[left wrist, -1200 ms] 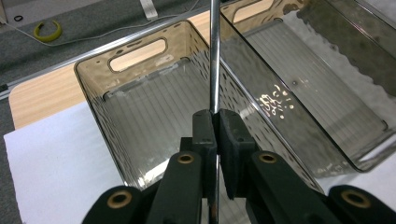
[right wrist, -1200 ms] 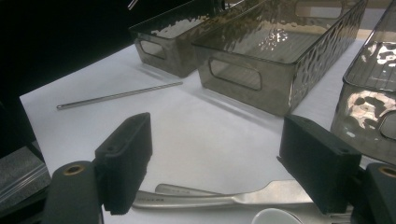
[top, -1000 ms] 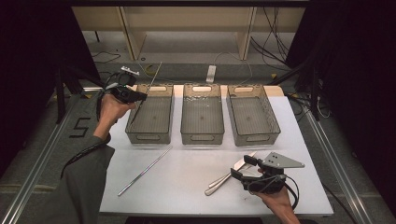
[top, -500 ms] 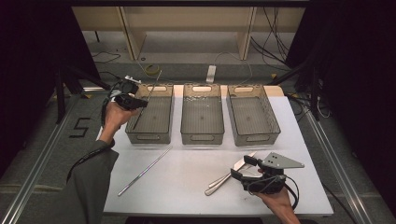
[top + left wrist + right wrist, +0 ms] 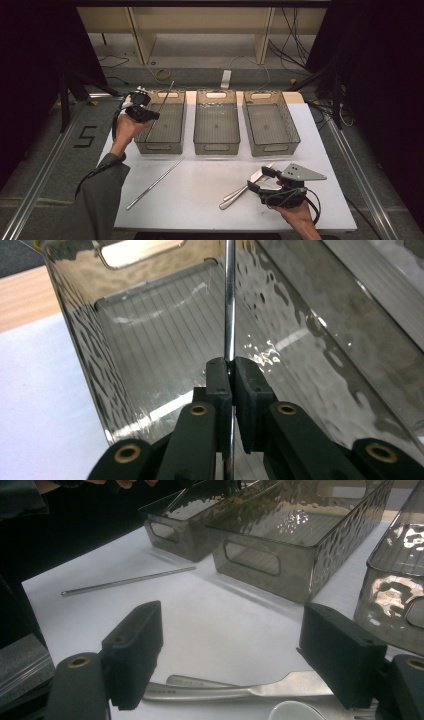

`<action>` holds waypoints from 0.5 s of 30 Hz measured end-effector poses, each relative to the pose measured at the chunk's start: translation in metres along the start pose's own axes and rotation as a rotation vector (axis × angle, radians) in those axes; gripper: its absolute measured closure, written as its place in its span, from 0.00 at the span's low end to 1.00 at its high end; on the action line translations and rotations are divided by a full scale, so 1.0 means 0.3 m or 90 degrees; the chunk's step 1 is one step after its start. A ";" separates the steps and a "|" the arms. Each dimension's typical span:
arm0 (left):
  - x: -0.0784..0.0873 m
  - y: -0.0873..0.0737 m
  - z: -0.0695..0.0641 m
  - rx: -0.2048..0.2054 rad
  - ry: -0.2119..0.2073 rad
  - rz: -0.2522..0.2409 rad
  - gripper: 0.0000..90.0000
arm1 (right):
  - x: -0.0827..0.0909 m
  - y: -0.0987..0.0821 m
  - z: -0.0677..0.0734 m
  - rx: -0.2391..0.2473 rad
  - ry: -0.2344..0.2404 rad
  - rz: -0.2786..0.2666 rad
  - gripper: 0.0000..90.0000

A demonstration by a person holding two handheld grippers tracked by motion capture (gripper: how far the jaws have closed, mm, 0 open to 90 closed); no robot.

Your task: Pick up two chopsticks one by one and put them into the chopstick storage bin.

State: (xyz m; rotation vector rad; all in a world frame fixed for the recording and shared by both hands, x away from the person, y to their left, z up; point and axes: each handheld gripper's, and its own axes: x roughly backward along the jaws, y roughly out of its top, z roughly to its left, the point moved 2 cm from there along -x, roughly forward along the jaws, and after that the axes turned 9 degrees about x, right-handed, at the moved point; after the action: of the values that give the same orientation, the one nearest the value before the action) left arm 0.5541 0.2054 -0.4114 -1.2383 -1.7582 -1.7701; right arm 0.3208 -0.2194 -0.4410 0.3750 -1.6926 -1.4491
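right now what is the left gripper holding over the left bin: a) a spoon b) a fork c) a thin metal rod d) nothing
c: the left gripper has its jaws shut on a thin metal rod, which runs up over the left bin; in the high view the rod pokes out above that bin.

The metal rod (image 5: 230,300) runs off the top and bottom of the left gripper view. In the right gripper view the cutlery (image 5: 235,689) gets cut off at the bottom edge, partly behind the jaws.
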 end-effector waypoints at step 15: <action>-0.025 -0.030 0.019 0.051 -0.001 0.001 0.64 | 0.001 -0.001 0.001 0.002 -0.003 0.002 0.29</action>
State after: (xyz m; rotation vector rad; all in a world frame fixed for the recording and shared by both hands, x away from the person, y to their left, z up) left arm 0.5535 0.2098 -0.4237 -1.2081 -1.8106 -1.6806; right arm 0.3204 -0.2196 -0.4412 0.3709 -1.6992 -1.4457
